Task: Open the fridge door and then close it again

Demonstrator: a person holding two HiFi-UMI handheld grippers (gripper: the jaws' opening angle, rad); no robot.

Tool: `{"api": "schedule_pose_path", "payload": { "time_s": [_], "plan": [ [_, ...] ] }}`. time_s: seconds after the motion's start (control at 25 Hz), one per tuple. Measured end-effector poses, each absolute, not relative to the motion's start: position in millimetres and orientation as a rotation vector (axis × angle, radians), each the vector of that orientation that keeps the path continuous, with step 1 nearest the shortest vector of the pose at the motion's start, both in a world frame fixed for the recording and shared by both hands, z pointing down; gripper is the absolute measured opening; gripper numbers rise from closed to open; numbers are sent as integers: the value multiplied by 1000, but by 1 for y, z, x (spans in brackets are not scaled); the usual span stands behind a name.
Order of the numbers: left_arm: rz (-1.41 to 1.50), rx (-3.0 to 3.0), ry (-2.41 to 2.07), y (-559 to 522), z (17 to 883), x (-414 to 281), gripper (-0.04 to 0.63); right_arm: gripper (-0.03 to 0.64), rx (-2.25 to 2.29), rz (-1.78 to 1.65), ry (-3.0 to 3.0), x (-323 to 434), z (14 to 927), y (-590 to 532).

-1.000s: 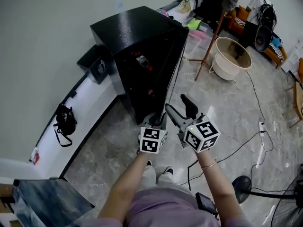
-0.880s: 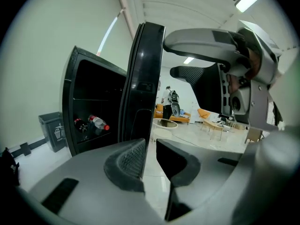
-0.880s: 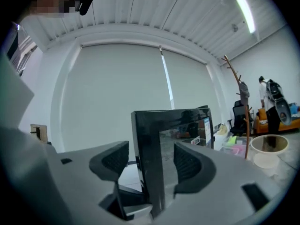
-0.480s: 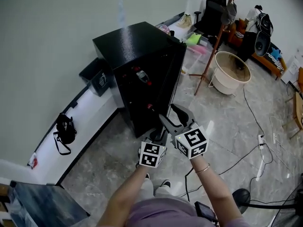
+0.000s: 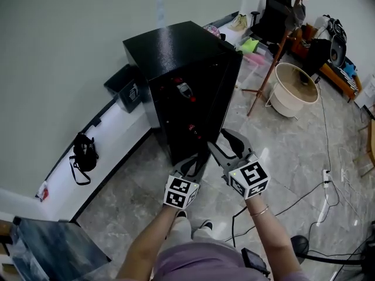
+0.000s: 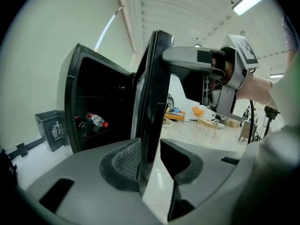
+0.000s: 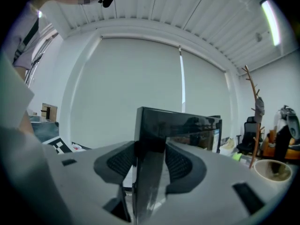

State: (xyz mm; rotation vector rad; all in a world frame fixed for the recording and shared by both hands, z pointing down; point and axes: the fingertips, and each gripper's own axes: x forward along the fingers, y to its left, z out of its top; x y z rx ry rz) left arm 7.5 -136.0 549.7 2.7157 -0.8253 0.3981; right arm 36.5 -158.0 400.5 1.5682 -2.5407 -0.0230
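The black fridge (image 5: 176, 48) stands against the wall with its door (image 5: 225, 98) swung out toward the person, and a red-capped bottle (image 5: 184, 90) lies on a shelf inside the fridge. Both bare forearms reach forward to the free edge of the fridge's door, the left forearm (image 5: 149, 239) nearer the fridge's open front, the right forearm (image 5: 275, 233), with a thin bracelet (image 5: 259, 211) at the wrist, on the outer side. The left gripper (image 5: 193, 163) points slightly down at the lower part of that edge. Its jaws have just been opening and now straddle the door (image 6: 157, 88) loosely, with one pad against the panel and the other standing clear of it. The right gripper (image 5: 225, 144) sits just above and beside it, held nearly level. Its jaws have just been closing, and both pads now lie against the door (image 7: 187, 123), pinching its edge between them. A dark bin (image 5: 129, 89) stands beside the fridge on the wall side.
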Motion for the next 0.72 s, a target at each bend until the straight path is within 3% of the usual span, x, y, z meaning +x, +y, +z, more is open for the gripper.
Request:
{"api": "schedule_pose_path", "payload": {
  "time_s": [0.28,0.72],
  "plan": [
    [435,2686,-796,-156,566,15,147,201,1560,-39,-2525,41,402,-155],
    [506,2784,-591,-139,567,58,117,183,1647,-35,-2473,71,404,-130]
  ]
}}
